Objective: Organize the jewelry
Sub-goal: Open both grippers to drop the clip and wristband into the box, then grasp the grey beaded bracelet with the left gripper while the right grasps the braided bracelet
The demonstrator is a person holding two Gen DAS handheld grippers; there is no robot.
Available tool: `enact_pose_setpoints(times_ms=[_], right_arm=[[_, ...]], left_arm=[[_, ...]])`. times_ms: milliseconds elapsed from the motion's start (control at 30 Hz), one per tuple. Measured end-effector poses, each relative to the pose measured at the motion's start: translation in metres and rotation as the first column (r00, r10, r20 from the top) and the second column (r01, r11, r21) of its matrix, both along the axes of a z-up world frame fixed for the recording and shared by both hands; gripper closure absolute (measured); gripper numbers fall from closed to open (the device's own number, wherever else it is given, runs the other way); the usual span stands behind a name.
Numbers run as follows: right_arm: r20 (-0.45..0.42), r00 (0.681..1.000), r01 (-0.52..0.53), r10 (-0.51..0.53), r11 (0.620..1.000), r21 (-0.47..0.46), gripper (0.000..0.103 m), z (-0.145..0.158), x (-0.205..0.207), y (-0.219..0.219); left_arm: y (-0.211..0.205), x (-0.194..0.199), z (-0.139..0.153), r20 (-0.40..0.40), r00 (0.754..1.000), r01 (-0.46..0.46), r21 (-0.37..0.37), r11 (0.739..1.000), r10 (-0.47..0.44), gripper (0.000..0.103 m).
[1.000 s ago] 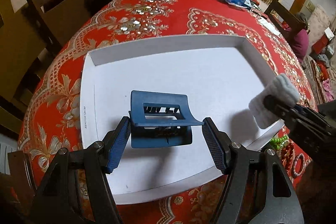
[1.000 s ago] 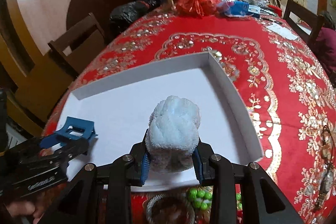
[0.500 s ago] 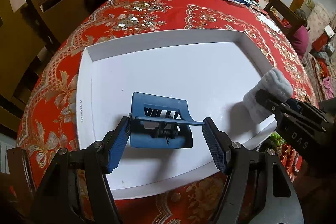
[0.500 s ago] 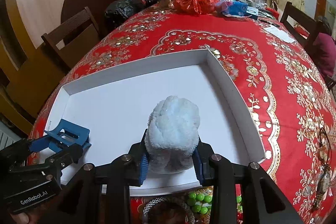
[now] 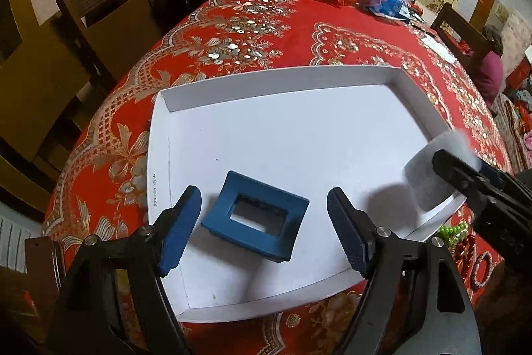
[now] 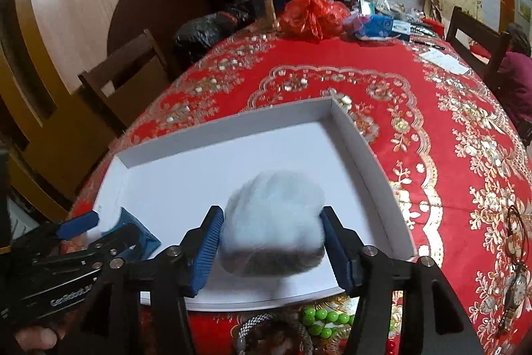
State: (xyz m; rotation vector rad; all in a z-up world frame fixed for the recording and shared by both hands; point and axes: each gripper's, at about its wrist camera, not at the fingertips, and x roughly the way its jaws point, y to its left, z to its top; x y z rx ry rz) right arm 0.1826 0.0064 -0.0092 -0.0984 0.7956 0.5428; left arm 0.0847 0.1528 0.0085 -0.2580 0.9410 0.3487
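Note:
A blue hair claw clip (image 5: 262,243) lies flat on the floor of the white tray (image 5: 282,82), near its front left corner. My left gripper (image 5: 263,193) straddles it with jaws opening, and both pads stand clear of the clip. In the right wrist view a fluffy white hair tie (image 6: 272,222), blurred, sits low between the pads of my right gripper (image 6: 272,212). Those jaws are opening and the fluff only brushes the pads. The left gripper (image 6: 99,228) and the clip (image 6: 139,235) show at the lower left there.
Green beads (image 6: 319,318), a grey bracelet (image 6: 256,321) and a watch (image 6: 513,291) lie on the red tablecloth (image 6: 382,62) outside the tray's front and right. Bags, a jar and a bottle crowd the far edge. Wooden chairs stand at left; a person in purple (image 6: 515,72) sits far right.
The left jaws widened and the blue clip dropped flat onto the tray floor. The right jaws spread apart and the white hair tie sank between them, now blurred.

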Motion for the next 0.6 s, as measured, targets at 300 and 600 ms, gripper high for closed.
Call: enact_pose_setpoints(times_ms=[300,600], right_arm=[[0.032,0.998,0.053,-0.054,0.997,0.051,0.045,0.028,-0.026,-0.069],[0.014,0.992,0.127,-0.126,0.991,-0.041,0.045,0.010,-0.067,-0.158]], left_arm=[[-0.019,-0.013,0.019,0.099,0.992,0.074,0.002,0.997,-0.074,0.025],[-0.096,-0.030,0.015,0.117,0.920,0.385,-0.076,0.920,-0.375,0.035]])
